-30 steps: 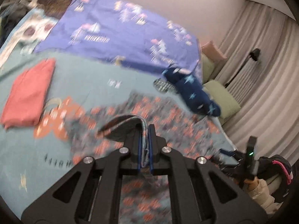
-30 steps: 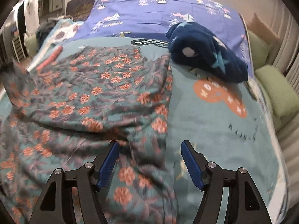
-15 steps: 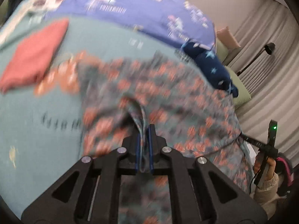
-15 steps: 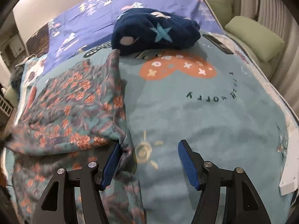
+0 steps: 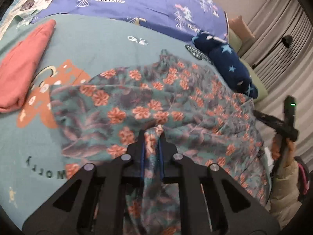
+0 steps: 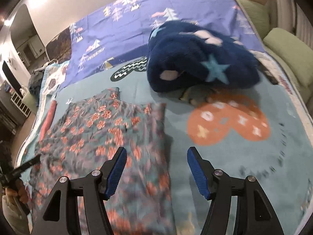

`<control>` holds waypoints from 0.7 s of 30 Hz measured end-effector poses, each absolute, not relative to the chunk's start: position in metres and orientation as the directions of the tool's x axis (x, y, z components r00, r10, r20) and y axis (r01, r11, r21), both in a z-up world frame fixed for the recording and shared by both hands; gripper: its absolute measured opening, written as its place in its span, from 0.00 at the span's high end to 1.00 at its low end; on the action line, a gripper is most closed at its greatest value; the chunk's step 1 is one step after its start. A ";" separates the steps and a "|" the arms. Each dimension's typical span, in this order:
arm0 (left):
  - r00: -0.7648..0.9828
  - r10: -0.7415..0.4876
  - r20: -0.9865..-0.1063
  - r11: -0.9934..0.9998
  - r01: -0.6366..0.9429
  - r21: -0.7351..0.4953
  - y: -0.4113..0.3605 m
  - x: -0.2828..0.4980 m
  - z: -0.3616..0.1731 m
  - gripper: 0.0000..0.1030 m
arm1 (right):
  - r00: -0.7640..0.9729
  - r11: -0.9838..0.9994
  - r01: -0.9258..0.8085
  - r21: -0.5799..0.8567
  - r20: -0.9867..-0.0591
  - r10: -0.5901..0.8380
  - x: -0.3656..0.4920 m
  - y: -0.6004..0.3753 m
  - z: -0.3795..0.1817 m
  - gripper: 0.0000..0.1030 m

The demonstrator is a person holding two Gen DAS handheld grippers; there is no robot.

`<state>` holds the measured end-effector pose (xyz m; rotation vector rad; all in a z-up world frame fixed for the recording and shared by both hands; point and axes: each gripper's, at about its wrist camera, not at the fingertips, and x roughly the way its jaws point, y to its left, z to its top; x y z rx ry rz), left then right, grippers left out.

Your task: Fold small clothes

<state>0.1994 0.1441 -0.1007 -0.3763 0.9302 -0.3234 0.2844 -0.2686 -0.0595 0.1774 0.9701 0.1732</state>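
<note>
Floral cloth (image 5: 152, 148) is bunched between my left hand-held gripper (image 5: 152, 135) pads, whose jaws are easing apart; this one garment spreads over the bed (image 5: 93, 39). My right hand-held gripper (image 6: 156, 156) gapes empty. One folded pink garment (image 5: 21, 62) shows fully only leftward; one navy starred bundle (image 6: 199, 58) lies farther.

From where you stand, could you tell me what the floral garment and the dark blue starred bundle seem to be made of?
Floral garment: probably thin woven cotton, matte; it drapes limply and creases finely. Dark blue starred bundle: likely plush fleece, with a fuzzy surface and soft, rounded bulk.
</note>
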 end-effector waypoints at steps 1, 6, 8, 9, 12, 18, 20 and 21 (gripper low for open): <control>0.570 -0.431 -0.700 0.886 0.119 -0.449 0.143 0.197 -0.096 0.90 | 0.542 0.972 -0.065 0.226 -0.810 0.225 0.292 -0.267 -0.065 0.45; 0.700 -0.418 -0.580 0.896 0.212 -0.389 0.143 0.175 -0.034 0.90 | 0.596 0.962 -0.057 0.269 -0.764 0.249 0.299 -0.276 -0.053 0.97; 0.733 -0.382 -0.563 0.915 0.217 -0.339 0.147 0.178 -0.020 0.90 | 0.635 0.964 -0.057 0.258 -0.736 0.234 0.299 -0.279 -0.042 0.97; 0.746 -0.357 -0.562 0.927 0.209 -0.311 0.148 0.179 -0.018 0.90 | 0.638 0.967 -0.052 0.248 -0.737 0.223 0.303 -0.280 -0.040 0.97; 0.734 -0.317 -0.601 0.941 0.164 -0.296 0.157 0.193 -0.040 0.89 | 0.616 0.975 -0.034 0.218 -0.764 0.192 0.320 -0.280 -0.054 0.96; 0.623 -0.318 -0.715 0.936 0.085 -0.343 0.170 0.202 -0.104 0.78 | 0.555 0.978 0.034 0.206 -0.817 0.153 0.326 -0.282 -0.085 0.87; 0.634 -0.295 -0.715 0.942 0.068 -0.329 0.173 0.198 -0.096 0.73 | 0.588 0.982 0.046 0.185 -0.799 0.123 0.309 -0.286 -0.071 0.81; 0.646 -0.277 -0.712 0.947 0.057 -0.317 0.175 0.195 -0.091 0.73 | 0.602 0.984 0.038 0.174 -0.790 0.117 0.301 -0.286 -0.064 0.81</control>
